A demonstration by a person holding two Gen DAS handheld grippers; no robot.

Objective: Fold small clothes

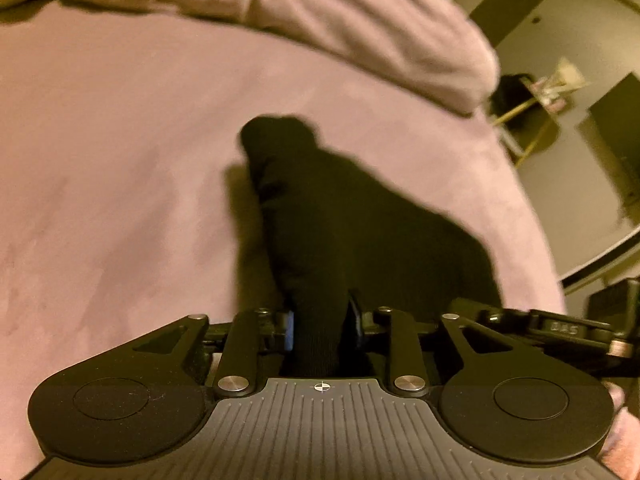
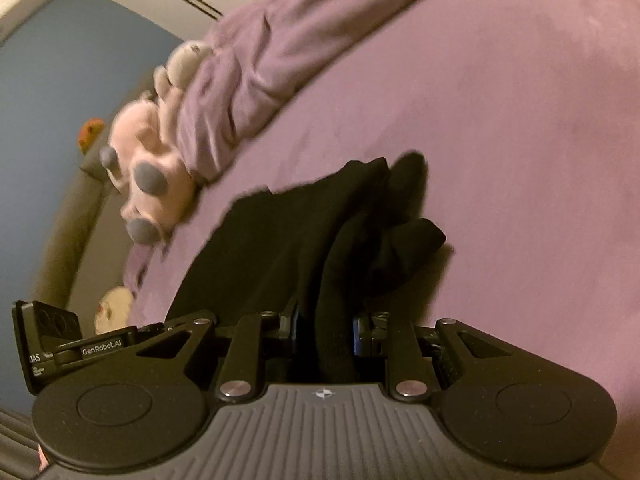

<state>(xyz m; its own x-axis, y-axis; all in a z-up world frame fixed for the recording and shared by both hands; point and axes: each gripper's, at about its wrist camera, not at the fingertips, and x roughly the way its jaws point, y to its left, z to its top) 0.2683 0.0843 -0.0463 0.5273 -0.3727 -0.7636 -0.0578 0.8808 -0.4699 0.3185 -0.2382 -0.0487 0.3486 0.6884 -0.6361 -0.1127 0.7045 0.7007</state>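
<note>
While both grippers (image 1: pixel 320 320) (image 2: pixel 324 332) pinch it, black garment (image 1: pixel 340 208) trails ahead.

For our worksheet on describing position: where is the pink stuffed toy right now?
In the right wrist view, the pink stuffed toy lies at the left, at the bed's edge beside the bunched purple blanket, up-left of the black garment.

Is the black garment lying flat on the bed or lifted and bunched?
Lifted and bunched. The black garment hangs in folds from the right gripper; the left gripper pinches it too, above the purple bedspread.
</note>
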